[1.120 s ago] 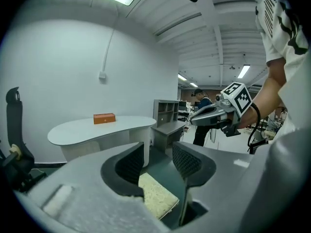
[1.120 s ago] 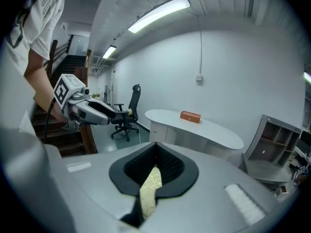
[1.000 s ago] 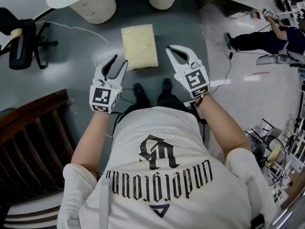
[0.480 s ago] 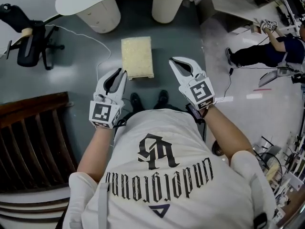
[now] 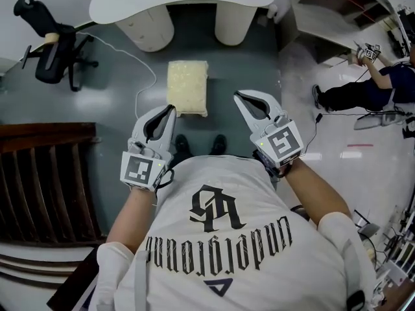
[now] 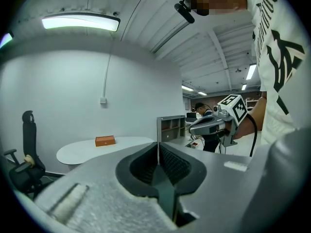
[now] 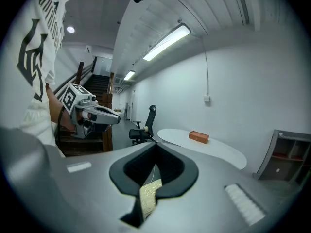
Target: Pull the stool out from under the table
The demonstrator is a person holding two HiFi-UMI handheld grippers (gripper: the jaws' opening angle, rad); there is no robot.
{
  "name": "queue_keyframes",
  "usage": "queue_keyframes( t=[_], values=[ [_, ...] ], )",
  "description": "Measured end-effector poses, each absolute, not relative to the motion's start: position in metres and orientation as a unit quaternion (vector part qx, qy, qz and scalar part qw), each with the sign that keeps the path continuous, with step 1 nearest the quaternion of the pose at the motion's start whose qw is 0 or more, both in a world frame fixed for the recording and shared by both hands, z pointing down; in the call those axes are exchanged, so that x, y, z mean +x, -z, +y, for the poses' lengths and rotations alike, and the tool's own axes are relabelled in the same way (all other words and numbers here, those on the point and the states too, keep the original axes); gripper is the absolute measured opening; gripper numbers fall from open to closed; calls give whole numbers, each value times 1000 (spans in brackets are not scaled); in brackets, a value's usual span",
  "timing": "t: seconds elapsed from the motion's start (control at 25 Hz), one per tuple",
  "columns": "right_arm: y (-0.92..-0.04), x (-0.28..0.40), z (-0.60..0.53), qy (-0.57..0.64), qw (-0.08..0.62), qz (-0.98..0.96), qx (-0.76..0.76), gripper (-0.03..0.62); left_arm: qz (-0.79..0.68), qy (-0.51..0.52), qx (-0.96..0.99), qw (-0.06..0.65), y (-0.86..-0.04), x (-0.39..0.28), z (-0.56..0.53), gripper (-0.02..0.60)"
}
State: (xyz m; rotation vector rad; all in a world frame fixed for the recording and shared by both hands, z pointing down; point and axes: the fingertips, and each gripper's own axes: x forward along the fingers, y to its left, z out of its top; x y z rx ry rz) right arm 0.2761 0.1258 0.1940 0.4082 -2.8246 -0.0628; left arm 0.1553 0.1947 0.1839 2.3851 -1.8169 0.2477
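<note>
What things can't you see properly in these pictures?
Stool legs: head view, hidden under its seat.
Stool: right gripper view, only a sliver shows past the right claw.
Table: head view, far side cut off by the top edge.
Box: left gripper view, too small to tell what it is.

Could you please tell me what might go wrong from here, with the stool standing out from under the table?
The stool sits just ahead of the person's shoes, so a careless step forward might trip them. A white cable lies on the floor close beside the stool; dragging the stool further that way could snag it.
</note>
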Motion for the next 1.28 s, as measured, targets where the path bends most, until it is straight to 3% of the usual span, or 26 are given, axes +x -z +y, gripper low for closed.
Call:
queue_keyframes(
  t=[0.64,1.28],
  values=[
    [-166,293,157,18,110,-983,144,2,-611,-84,785,57,-157,168,228,8],
    [-163,255,352,11,107,-981,161,2,-594,-59,800,60,-146,135,412,8]
  ],
)
